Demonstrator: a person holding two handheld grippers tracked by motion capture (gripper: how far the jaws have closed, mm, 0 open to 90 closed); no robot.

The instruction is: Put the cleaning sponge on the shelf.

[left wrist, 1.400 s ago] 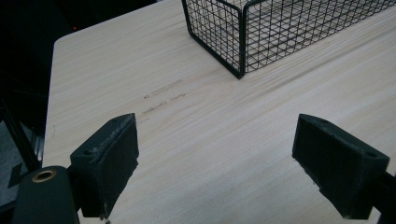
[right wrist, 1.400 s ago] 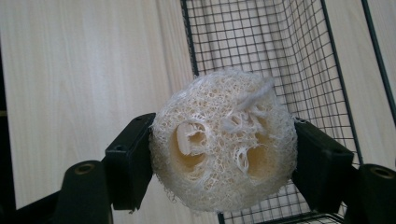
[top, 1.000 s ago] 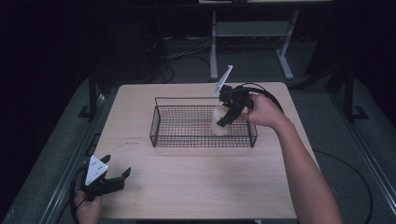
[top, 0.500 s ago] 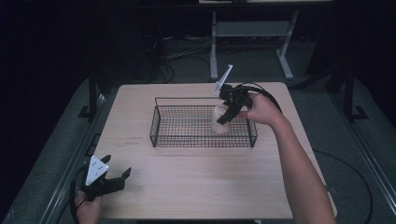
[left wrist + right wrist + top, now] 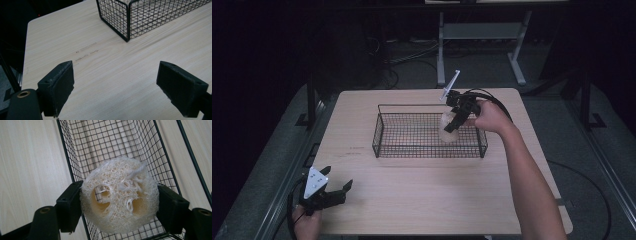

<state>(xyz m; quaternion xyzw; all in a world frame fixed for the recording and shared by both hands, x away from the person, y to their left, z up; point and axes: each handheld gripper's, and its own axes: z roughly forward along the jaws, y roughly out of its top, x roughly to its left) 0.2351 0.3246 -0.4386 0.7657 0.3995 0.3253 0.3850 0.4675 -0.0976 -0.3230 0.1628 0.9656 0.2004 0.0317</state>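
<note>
A black wire basket (image 5: 382,142) stands on the middle of the wooden table (image 5: 412,200). My right gripper (image 5: 452,125) is shut on a pale round loofah sponge (image 5: 447,127) and holds it over the basket's right part, inside the rim. In the right gripper view the loofah sponge (image 5: 120,195) sits squeezed between both pads (image 5: 68,207), with the basket (image 5: 82,142) mesh below. My left gripper (image 5: 339,192) rests open at the table's front left corner. In the left gripper view its jaws stand wide apart over bare wood, and the basket (image 5: 125,22) corner lies ahead.
A metal stand (image 5: 477,35) and cables (image 5: 402,60) lie on the dark floor behind the table. The person's right forearm (image 5: 532,185) reaches across the table's right side. Faint marks (image 5: 86,51) show on the wood left of the basket.
The right gripper with the loofah has shifted slightly toward the basket's back; the left gripper stays put.
</note>
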